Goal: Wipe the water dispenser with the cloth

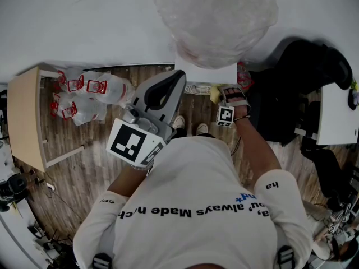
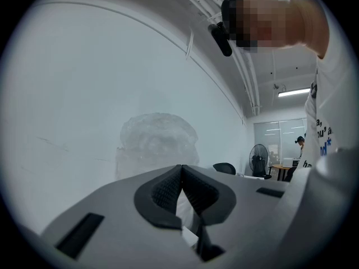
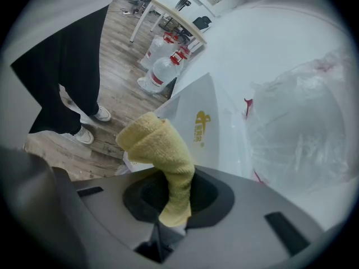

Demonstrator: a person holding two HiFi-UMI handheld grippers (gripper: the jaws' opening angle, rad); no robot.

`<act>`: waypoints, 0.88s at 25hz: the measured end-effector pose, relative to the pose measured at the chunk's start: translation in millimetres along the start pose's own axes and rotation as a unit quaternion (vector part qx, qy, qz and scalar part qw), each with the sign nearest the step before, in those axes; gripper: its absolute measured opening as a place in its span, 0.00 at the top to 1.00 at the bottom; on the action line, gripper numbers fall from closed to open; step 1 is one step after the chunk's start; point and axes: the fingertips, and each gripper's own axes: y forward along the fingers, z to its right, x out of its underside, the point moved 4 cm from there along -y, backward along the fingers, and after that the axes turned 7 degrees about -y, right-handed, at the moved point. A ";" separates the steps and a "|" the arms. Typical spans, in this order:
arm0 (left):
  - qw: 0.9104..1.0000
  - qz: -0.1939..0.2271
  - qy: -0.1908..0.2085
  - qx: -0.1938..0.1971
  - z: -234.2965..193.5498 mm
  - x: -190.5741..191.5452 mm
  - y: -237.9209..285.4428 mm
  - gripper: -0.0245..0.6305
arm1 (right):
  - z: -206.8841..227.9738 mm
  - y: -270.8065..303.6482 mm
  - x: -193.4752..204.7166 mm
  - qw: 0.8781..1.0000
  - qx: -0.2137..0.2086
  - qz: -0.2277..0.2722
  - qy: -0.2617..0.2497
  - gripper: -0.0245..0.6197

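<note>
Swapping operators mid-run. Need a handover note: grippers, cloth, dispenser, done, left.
Left gripper: shut, nothing between the jaws, held up in front of the dispenser and off the job.
Right gripper: shut on the yellow cloth, whose folded end sticks out past the jaws.
Water dispenser: white body just ahead of the cloth, plastic-wrapped bottle on top. Contact between cloth and body cannot be confirmed.
Done: cloth is gripped and at the dispenser. No wiped area can be made out.
Left: probably the whole wipe. Press the cloth on the body and work across.
</note>
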 end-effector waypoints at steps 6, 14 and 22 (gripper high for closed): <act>1.000 0.000 0.001 0.003 1.0 -1.0 2.2 0.93 | -3.0 -0.8 8.3 1.000 -0.002 -0.005 -0.001 0.87; 1.000 0.001 0.004 0.005 3.9 -2.8 1.8 0.93 | -7.8 -4.9 21.3 1.000 -0.003 -0.013 0.013 0.87; 1.000 0.001 0.006 0.004 2.1 -3.3 0.5 0.93 | -12.9 -3.6 37.1 0.999 -0.008 -0.035 0.019 0.87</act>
